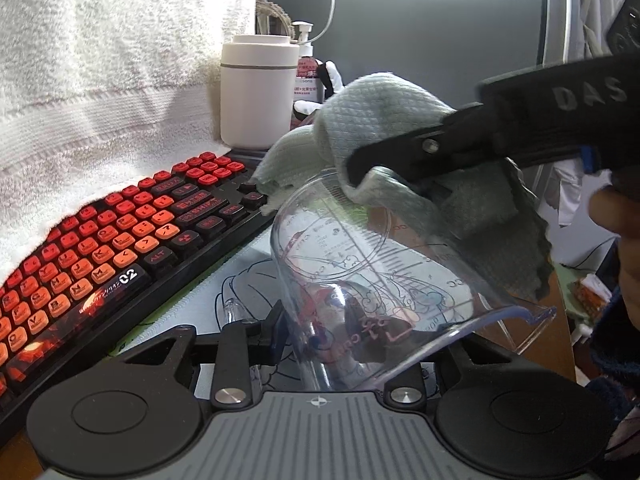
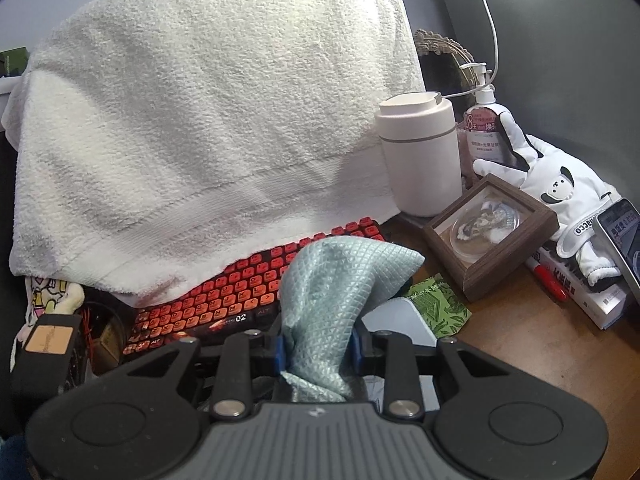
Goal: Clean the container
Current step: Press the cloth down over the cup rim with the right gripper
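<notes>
L gripper (image 1: 320,332): jaws narrow, clamped on clear measuring cup (image 1: 360,264), held tilted above desk mat (image 1: 240,280). R gripper (image 2: 318,350): nearly closed, pinching grey-green cloth (image 2: 336,276); cloth pressed against cup's upper wall.

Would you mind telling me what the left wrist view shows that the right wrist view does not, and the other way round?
Only the left wrist view shows the clear measuring cup, gripped by the left gripper, with the right gripper pressing the cloth at its rim. Only the right wrist view shows the wooden picture frame, the white glove, the red marker and the green packet. Both show the red keyboard, the white towel, the white canister and the pump bottle.
</notes>
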### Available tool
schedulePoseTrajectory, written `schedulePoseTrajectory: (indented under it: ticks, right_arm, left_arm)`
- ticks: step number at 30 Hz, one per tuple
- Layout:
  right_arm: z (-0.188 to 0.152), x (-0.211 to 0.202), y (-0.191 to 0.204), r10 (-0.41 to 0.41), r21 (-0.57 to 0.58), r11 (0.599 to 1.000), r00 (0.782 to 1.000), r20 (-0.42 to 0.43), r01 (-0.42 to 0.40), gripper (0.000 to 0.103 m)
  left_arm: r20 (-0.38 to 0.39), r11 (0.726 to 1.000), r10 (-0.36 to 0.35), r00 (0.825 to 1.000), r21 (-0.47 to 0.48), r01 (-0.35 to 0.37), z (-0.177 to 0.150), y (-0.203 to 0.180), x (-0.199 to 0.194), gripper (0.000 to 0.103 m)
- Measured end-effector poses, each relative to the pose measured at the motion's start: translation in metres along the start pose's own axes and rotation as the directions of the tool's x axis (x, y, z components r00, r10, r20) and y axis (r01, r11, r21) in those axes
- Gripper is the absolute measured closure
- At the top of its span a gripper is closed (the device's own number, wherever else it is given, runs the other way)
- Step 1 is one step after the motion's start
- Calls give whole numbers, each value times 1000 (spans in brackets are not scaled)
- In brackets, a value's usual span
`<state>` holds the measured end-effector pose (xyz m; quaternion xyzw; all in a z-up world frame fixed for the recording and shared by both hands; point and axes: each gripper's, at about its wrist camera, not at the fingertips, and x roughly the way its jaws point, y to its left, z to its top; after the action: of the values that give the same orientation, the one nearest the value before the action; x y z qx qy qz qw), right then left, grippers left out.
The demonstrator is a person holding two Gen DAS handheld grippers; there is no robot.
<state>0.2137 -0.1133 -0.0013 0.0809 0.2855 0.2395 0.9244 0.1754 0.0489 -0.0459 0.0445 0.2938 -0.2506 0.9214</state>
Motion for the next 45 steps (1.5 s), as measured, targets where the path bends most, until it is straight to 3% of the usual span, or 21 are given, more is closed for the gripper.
schedulePoseTrajectory:
  ticks: [4, 7, 19, 25, 45]
  right_arm:
    - [-1, -7, 3, 10, -6, 1000, 1000, -18, -10, 75]
    - [-6, -13, 7, 12, -19, 1000, 1000, -23, -13, 75]
    - [-8, -18, 14, 2, -23, 1000, 1000, -29, -3, 75]
    - [-7, -14, 16, -5, -19, 1000, 999, -32, 5, 75]
    - [-6, -17, 16, 5, 0, 1000, 998, -61, -5, 75]
  left_arm:
    - [2, 1000, 12, 1000, 23, -12, 0, -4, 0, 63]
    - [12, 998, 29, 999, 47, -30, 0, -8, -1, 39]
    - [16, 1000, -5, 1000, 24, 5, 0, -4, -2, 34]
    - [31, 996, -84, 996, -26, 85, 0, 5, -3, 25]
    - [29, 996, -84, 996, -23, 85, 1, 3, -4, 24]
